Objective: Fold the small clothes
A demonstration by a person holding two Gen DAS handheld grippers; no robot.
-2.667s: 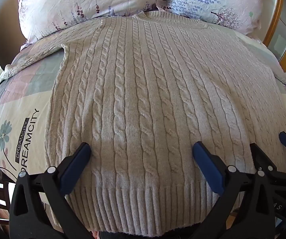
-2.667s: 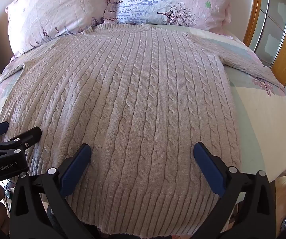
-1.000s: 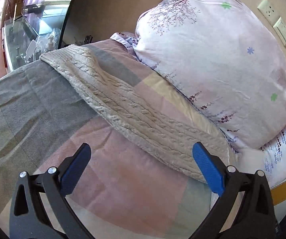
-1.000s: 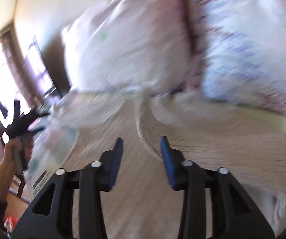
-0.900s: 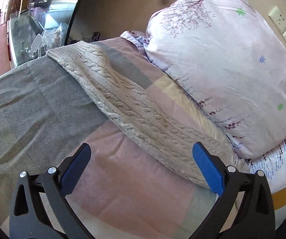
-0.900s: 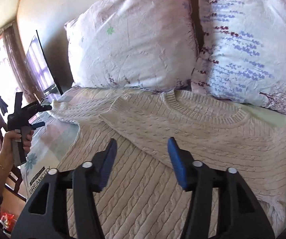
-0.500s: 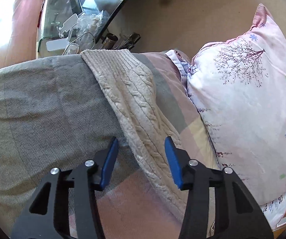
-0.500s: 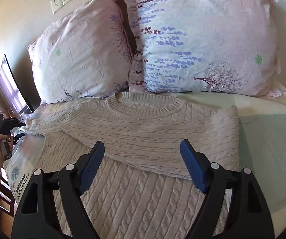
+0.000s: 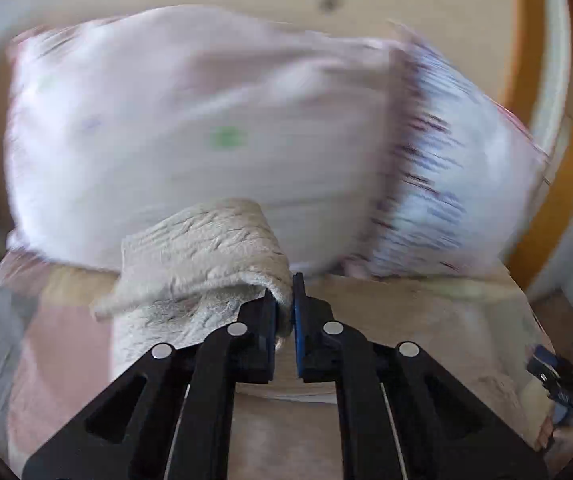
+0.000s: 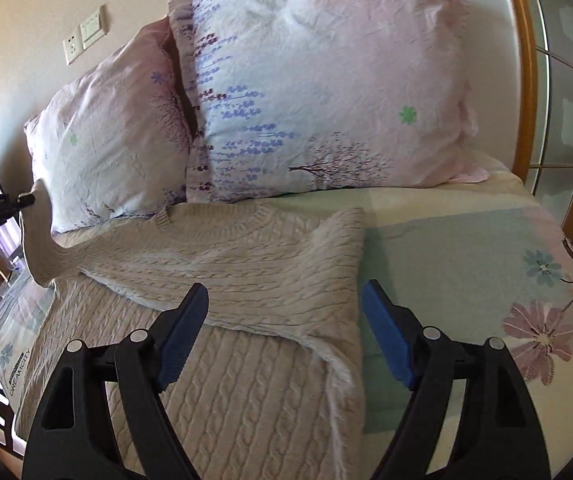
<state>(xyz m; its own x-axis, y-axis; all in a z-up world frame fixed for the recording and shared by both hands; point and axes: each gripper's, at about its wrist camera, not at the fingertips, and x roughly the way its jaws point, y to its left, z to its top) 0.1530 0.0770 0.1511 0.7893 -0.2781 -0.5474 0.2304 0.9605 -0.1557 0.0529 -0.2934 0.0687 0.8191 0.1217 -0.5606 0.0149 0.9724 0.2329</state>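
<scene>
A beige cable-knit sweater (image 10: 214, 360) lies on the bed, its right sleeve folded across the chest (image 10: 286, 276). My left gripper (image 9: 284, 304) is shut on the cuff of the left sleeve (image 9: 206, 264) and holds it lifted off the bed. In the right wrist view that gripper (image 10: 26, 199) is at the far left with the sleeve (image 10: 40, 240) hanging from it. My right gripper (image 10: 286, 336) is open and empty, above the folded sleeve and the sweater's right edge.
Two floral pillows (image 10: 326, 92) (image 10: 114, 148) lean on the wall behind the collar. Patterned bedsheet (image 10: 466, 256) lies bare right of the sweater. A wooden frame with glass panels (image 10: 546, 80) stands at the right. The left wrist view is motion-blurred.
My left gripper has shut on the left sleeve cuff and lifted it, swinging toward the pillows. My right gripper has opened wider and drawn back from the folded right sleeve.
</scene>
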